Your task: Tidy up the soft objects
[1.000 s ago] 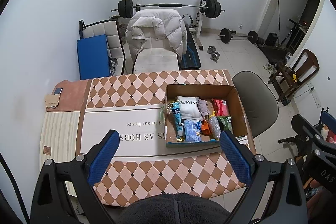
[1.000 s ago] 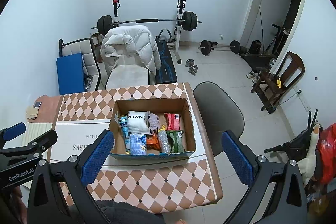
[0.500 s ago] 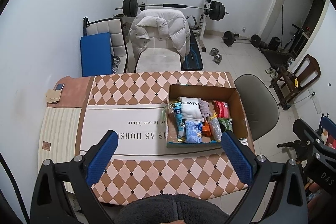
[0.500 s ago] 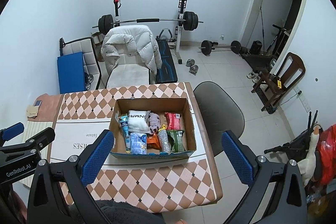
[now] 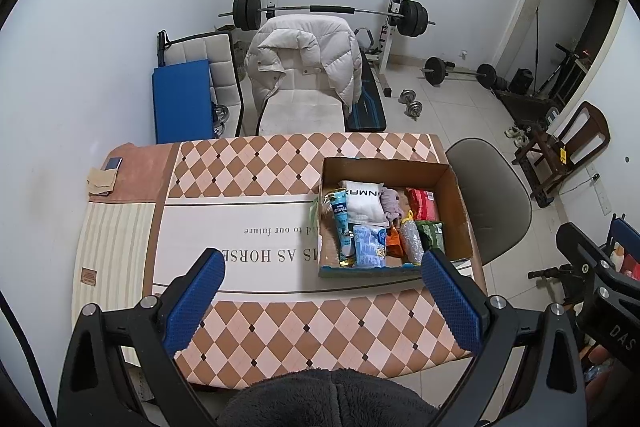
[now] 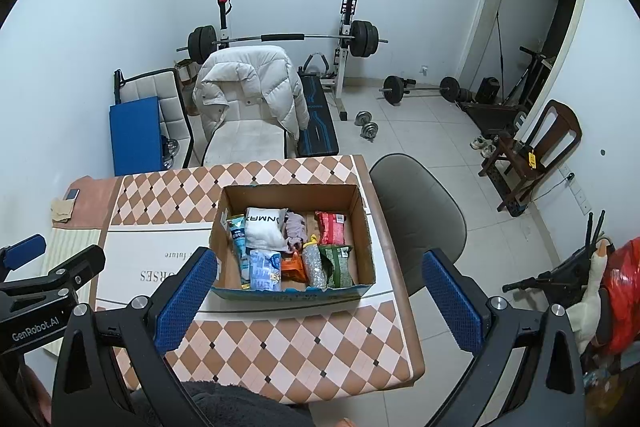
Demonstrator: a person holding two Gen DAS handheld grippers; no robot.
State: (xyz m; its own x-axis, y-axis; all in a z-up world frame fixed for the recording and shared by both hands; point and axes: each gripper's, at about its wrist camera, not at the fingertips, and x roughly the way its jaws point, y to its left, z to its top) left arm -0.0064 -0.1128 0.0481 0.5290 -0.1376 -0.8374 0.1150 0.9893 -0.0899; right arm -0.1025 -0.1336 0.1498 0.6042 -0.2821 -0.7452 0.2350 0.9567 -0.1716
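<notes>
A cardboard box [image 5: 452,195] [image 6: 366,227] stands on the right half of the table. It holds a folded white cloth [image 5: 362,205] [image 6: 264,227], a mauve soft item [image 5: 392,203] [image 6: 295,229], a red pack [image 5: 422,203] [image 6: 331,227], a green pack [image 5: 431,235] [image 6: 339,265], a blue-white pack [image 5: 368,245] [image 6: 264,269] and a tube [image 5: 340,223]. My left gripper [image 5: 320,273] is open and empty, high above the table's near edge. My right gripper [image 6: 318,273] is open and empty, high above the box's near side.
The table [image 5: 248,171] has a checked cloth with a white printed band. A phone and a tan cloth [image 5: 105,175] lie at its far left corner. A grey chair [image 6: 416,211] stands right of the table. A white jacket [image 5: 304,55] hangs on a chair behind; weights beyond.
The left view has shifted slightly, with the table and box sitting a little lower and more centred. The right view has barely changed. Both grippers stay open.
</notes>
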